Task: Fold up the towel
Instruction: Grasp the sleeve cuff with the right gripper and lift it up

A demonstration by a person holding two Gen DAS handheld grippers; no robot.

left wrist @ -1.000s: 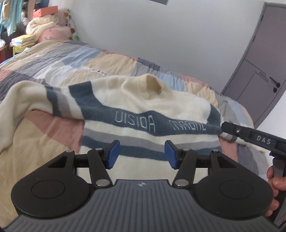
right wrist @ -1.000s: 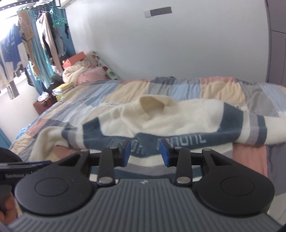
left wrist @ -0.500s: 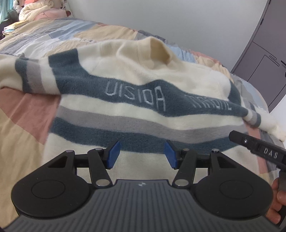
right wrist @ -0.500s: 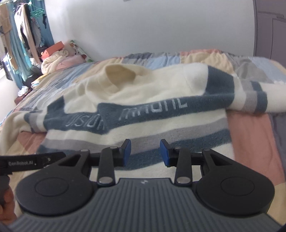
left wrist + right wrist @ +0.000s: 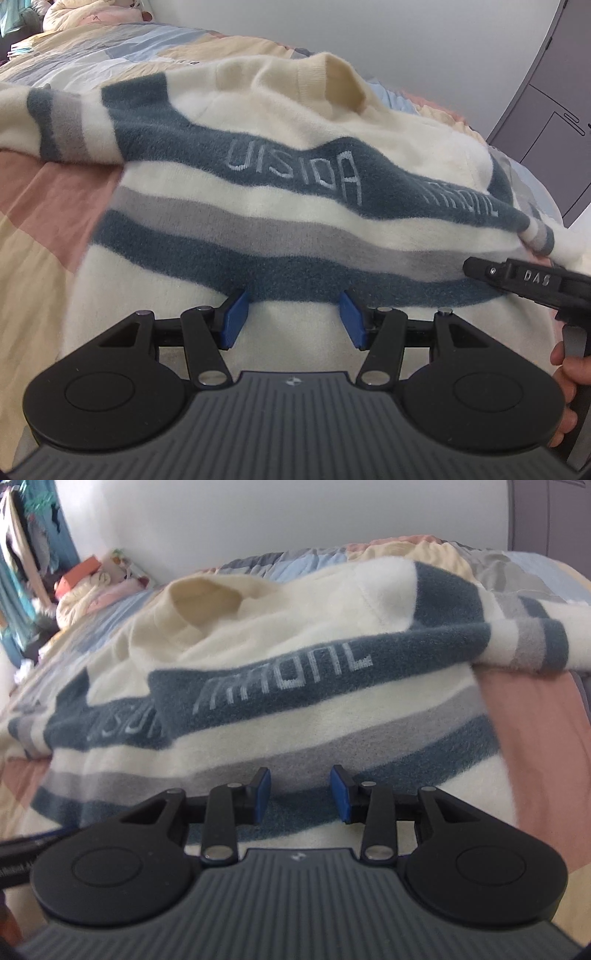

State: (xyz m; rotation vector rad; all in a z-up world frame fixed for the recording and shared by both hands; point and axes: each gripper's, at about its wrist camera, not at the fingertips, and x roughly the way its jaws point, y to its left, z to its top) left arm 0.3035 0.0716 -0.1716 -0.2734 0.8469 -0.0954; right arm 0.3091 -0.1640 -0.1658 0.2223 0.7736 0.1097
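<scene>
Nearest the left wrist camera, the left tool hangs just over the lower part of the towel, its blue pads standing apart with only fabric showing behind the gap and nothing pinched between them. At that picture's right edge a hand grips the handle of the other tool, whose black body reaches in over the cloth. From its own camera, the right tool also has its pads apart, more narrowly, poised above a dark blue stripe near the towel's near edge; whether they touch the pile cannot be told.

Beyond both tools the towel lies spread across the bed. It is cream and fuzzy, with dark blue and grey stripes, pale lettering on the broad blue band, and a raised, folded hump at its far side. Under it is a patchwork cover of pink, yellow, blue and grey. Farther back are a white wall, a grey door, and a heap of bedding and clothes in the corner.
</scene>
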